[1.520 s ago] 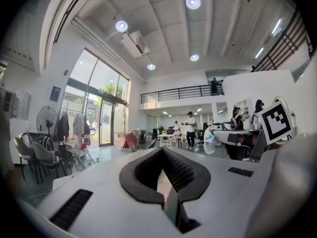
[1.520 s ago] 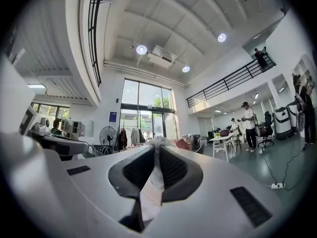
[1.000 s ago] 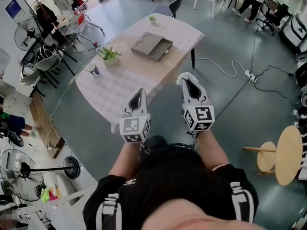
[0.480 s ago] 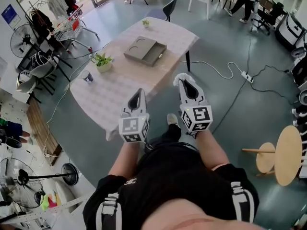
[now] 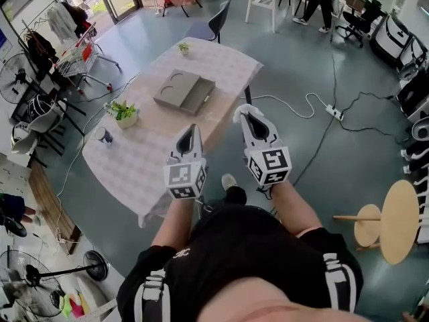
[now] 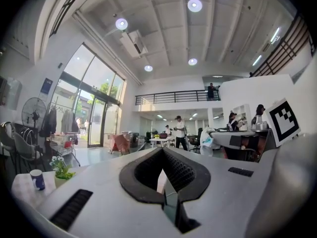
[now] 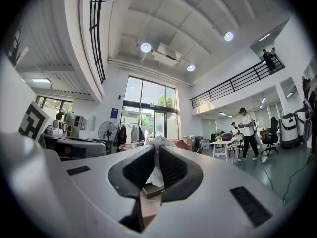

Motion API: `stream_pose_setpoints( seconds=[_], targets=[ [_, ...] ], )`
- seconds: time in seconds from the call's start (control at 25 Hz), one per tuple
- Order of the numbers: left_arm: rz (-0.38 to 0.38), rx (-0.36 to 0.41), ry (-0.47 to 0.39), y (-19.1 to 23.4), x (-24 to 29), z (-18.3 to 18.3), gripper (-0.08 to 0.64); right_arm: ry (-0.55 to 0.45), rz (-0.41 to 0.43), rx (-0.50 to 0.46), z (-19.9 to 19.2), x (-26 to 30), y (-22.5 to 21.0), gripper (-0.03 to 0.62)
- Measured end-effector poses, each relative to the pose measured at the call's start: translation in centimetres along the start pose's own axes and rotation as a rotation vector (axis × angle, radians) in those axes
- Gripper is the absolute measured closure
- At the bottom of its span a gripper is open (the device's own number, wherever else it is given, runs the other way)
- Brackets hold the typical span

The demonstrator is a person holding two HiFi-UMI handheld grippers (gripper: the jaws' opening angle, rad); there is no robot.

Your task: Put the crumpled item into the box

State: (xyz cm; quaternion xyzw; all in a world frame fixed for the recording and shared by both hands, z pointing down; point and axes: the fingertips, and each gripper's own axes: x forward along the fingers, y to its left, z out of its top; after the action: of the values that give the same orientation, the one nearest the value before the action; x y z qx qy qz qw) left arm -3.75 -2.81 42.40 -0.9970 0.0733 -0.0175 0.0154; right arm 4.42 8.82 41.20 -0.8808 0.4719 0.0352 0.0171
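The grey box (image 5: 182, 91) lies flat on the pale checked table (image 5: 144, 149), ahead and left of both grippers. My right gripper (image 5: 244, 111) is shut on a white crumpled item (image 5: 238, 109) that sticks out past its tips, held in the air short of the table's near edge. In the right gripper view the crumpled item (image 7: 157, 165) fills the slot between the pads of the right gripper (image 7: 157, 142). My left gripper (image 5: 192, 129) hovers over the table's near corner, shut with nothing in it; the left gripper (image 6: 161, 150) shows its pads closed together.
On the table stand a potted plant (image 5: 124, 113), a small cup (image 5: 105, 137) and a tiny plant (image 5: 182, 47) at the far end. A dark chair (image 5: 216, 20) stands beyond it. A cable with a power strip (image 5: 333, 113) crosses the floor at right; a round wooden stool (image 5: 397, 221) is further right.
The person has stepped along, so the table and box sit lower and further left in the head view. A foot has come into view. Both grippers stay shut, the right still on the crumpled item.
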Motion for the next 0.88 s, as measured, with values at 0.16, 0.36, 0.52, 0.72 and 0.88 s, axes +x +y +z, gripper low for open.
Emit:
stream_pose_setpoints(
  seconds=[0.16,0.36,0.52,0.72,0.88],
  targets=[
    [-0.013,-0.002,0.005,0.2,5.5,0.5,0.568,-0.001,-0.013,0.001,0.3,3.8,-4.1,0.563],
    [-0.013,-0.013,0.03,2.2,12.5,0.8,0.568,0.01,-0.008,0.003,0.5,9.8,-7.7,0.563],
    [-0.002,-0.019,0.04,4.5,17.8,0.7,0.568,0.024,0.006,0.014,-0.2,15.3,-10.0,0.563],
    [0.038,-0.027,0.043,8.1,22.8,0.7,0.568,0.026,0.048,0.018,-0.5,21.8,-11.5,0.563],
    [0.082,-0.036,0.044,10.9,25.1,0.2,0.568,0.019,0.094,0.018,-0.8,26.2,-11.5,0.563]
  ],
)
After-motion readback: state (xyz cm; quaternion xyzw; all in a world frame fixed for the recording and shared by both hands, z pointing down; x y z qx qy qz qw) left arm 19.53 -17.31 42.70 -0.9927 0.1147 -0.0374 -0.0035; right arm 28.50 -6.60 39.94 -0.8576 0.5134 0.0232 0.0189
